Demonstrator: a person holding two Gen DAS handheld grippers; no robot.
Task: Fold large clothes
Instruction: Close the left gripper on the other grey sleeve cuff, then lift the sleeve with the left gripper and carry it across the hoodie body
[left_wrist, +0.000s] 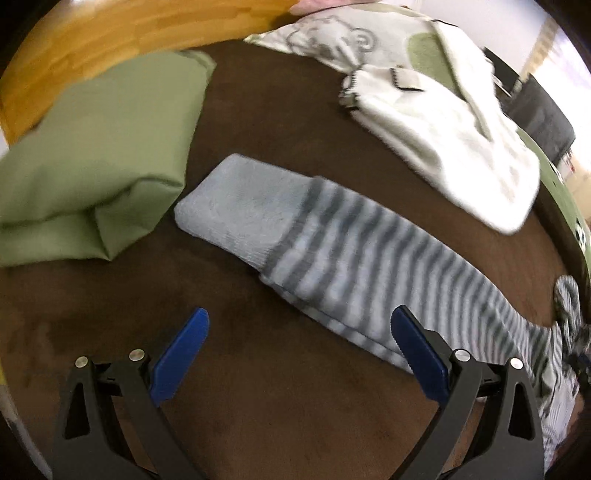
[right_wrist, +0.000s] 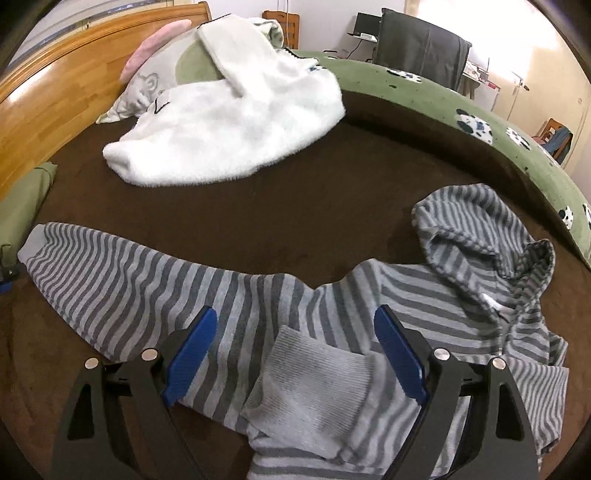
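Observation:
A grey striped hoodie (right_wrist: 424, 295) lies on the brown bedspread (right_wrist: 258, 206). Its hood (right_wrist: 476, 229) is at the right and one sleeve (right_wrist: 122, 273) stretches out to the left. The other sleeve is folded over the body, its plain grey cuff (right_wrist: 314, 373) between the blue pads of my right gripper (right_wrist: 295, 325), which stands open above it. In the left wrist view the outstretched sleeve (left_wrist: 369, 258) ends in its cuff (left_wrist: 240, 199). My left gripper (left_wrist: 299, 325) is open over bare bedspread, its right fingertip (left_wrist: 406, 325) over the sleeve's edge.
A folded green cloth (left_wrist: 99, 147) lies left of the sleeve cuff. A fluffy white garment (right_wrist: 236, 125) sits at the far side of the bed near a patterned pillow (right_wrist: 147, 88). A wooden headboard (right_wrist: 55, 85), a green blanket (right_wrist: 461, 110) and a dark chair (right_wrist: 421, 48) ring the bed.

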